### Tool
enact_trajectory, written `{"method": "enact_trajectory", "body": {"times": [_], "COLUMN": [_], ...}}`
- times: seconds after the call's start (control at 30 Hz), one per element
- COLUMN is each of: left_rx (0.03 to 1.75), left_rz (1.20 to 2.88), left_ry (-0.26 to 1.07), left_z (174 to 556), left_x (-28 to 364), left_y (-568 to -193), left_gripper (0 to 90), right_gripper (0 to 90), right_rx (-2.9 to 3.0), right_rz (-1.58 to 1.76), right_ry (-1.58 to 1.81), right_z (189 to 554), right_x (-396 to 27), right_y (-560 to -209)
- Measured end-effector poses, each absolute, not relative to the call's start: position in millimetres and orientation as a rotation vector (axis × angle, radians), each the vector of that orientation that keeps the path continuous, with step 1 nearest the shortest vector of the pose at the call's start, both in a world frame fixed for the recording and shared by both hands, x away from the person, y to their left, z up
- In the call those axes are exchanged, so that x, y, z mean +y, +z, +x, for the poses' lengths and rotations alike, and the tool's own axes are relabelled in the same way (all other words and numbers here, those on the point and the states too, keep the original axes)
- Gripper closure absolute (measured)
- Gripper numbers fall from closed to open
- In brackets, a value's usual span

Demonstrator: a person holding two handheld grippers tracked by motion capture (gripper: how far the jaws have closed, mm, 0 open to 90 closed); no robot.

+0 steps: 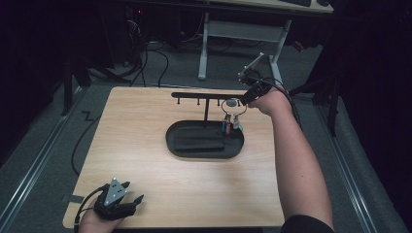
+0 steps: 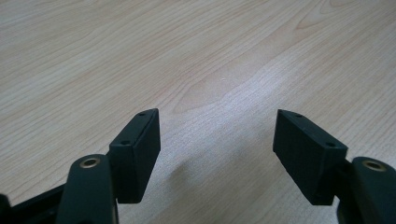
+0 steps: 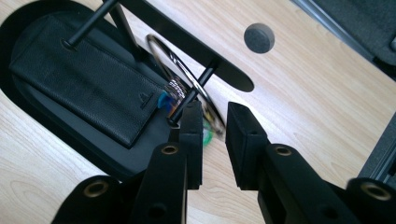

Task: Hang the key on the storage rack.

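A black hook stand [image 1: 204, 95] rises from an oval black tray [image 1: 177, 148] that holds a black wallet [image 1: 199, 141]. A metal key ring [image 1: 232, 104] with coloured keys [image 1: 229, 125] hangs at the right end of the stand's bar. My right gripper [image 1: 244, 99] is at the ring. In the right gripper view its jaws [image 3: 215, 121] stand a little apart, with the ring [image 3: 173, 58] running down into the gap, looped over a hook peg [image 3: 201, 84]; the pads do not press on it. My left gripper [image 1: 135, 191] rests open at the table's front left, with only bare wood between its jaws [image 2: 217, 135].
A round grey cap [image 3: 259, 38] sits in the tabletop just beyond the bar [image 3: 187, 39]. The table's right edge runs close behind my right gripper. A desk frame [image 1: 243, 34] and cables lie on the floor past the far edge.
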State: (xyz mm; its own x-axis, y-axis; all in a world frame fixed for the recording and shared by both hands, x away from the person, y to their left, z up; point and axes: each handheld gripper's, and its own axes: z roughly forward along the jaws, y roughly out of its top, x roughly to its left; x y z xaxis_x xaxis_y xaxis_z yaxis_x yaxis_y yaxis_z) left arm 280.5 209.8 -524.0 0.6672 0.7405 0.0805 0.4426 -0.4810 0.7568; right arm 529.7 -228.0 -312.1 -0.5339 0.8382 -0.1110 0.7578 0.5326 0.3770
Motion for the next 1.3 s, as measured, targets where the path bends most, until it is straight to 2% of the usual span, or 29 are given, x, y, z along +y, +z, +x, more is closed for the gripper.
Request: {"method": "enact_trajectory", "body": {"times": [0.37, 0.63, 0.8, 1.1, 1.3], "left_rx": [0.897, 0.886, 0.877, 0.863, 0.862], "left_rz": [2.161, 2.161, 2.167, 2.169, 2.18], "left_ry": [0.518, 0.527, 0.531, 0.539, 0.529], "left_z": [281, 281, 280, 278, 279], "left_x": [207, 203, 202, 197, 195], "left_y": [-523, -523, -523, -522, -524], "left_gripper": [32.4, 32.1, 32.2, 32.1, 32.1], "right_gripper": [71.8, 64.7, 60.1, 38.7, 36.3], "right_rx": [2.464, 2.465, 2.473, 2.433, 2.415], "right_rz": [1.335, 1.365, 1.371, 1.351, 1.321], "right_ry": [0.466, 0.509, 0.568, 0.669, 0.723], "right_z": [514, 496, 481, 444, 414], "right_x": [-238, -242, -245, -255, -259], "right_y": [-300, -308, -319, -355, -380]}}
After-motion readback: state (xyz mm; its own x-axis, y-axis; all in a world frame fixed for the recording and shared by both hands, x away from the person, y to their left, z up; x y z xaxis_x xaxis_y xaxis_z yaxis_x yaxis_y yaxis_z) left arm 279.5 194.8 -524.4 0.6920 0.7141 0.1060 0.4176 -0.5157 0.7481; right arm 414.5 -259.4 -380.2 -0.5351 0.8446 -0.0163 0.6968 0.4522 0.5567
